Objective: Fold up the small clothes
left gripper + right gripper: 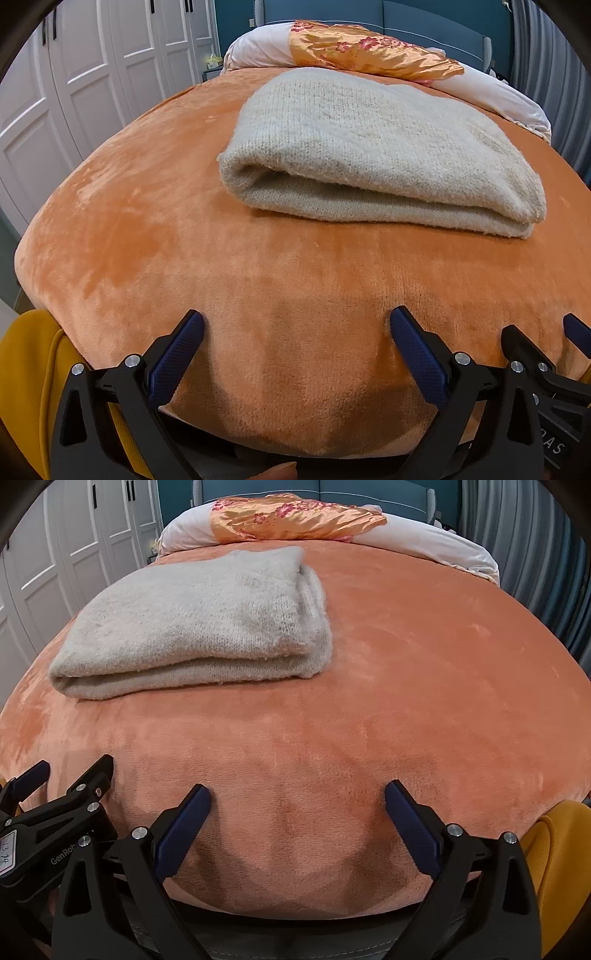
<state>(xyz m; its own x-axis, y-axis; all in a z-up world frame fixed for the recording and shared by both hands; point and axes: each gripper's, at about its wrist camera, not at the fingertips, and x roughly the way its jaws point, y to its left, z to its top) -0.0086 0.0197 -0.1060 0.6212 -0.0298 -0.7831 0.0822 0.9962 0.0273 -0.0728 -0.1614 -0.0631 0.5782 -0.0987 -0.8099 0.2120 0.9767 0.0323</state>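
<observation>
Two tools hover side by side over the bed's (147, 229) near edge: left tool (296, 326) and right tool (297, 794), both spread wide and empty. One folded cream sweater (369, 147) lies further up, before one pillow (491, 96).

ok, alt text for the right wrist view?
A folded cream sweater lies on an orange blanket covering a bed, upper left of frame. The right gripper hovers open and empty over the blanket's near edge, with the left gripper at far left and pillows at the head.
</observation>
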